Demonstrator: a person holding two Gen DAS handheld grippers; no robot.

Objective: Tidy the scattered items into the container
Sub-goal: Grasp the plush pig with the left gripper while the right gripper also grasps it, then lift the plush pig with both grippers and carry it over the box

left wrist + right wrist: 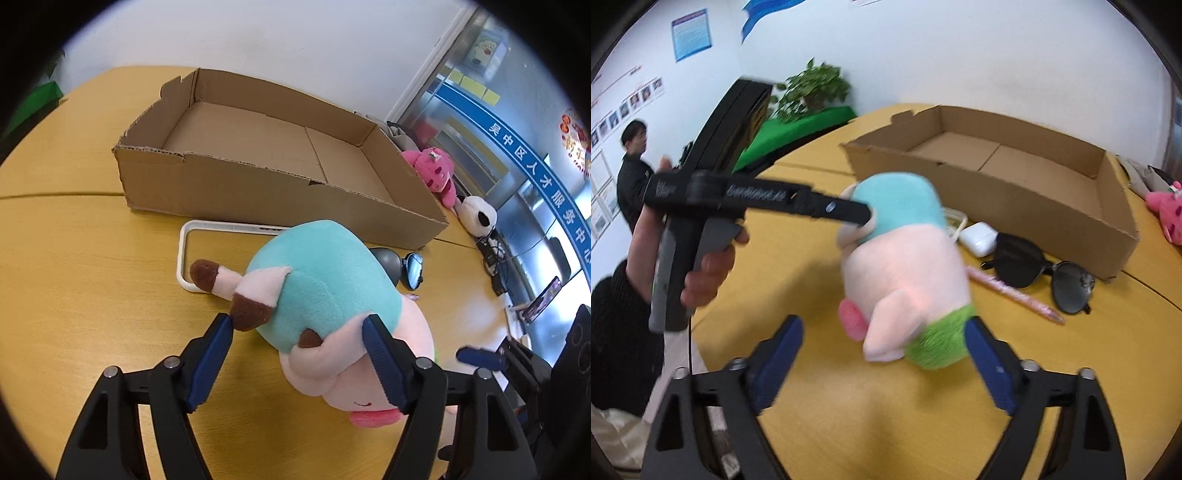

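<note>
Left fingers point(380, 354) tight on plush toy point(325, 273), right fingers point(990, 365) wide apart; earbud case point(977, 234) only in right-wrist view.

Office or public service centre. Round yellow wooden meeting table point(92, 236) as landmark. Behind it: white wall with blue framed notice poster point(691, 34) and row of small staff photos point(635, 98). Right of table: glass partition with curved blue banner bearing white Chinese lettering point(532, 173). Potted green plant point(812, 90) beyond table's far edge.

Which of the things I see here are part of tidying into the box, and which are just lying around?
Job: plush pig, sunglasses, earbud case, pink pen, white frame, cardboard box.
Lying about: pink plush, panda plush, potted plant.
</note>
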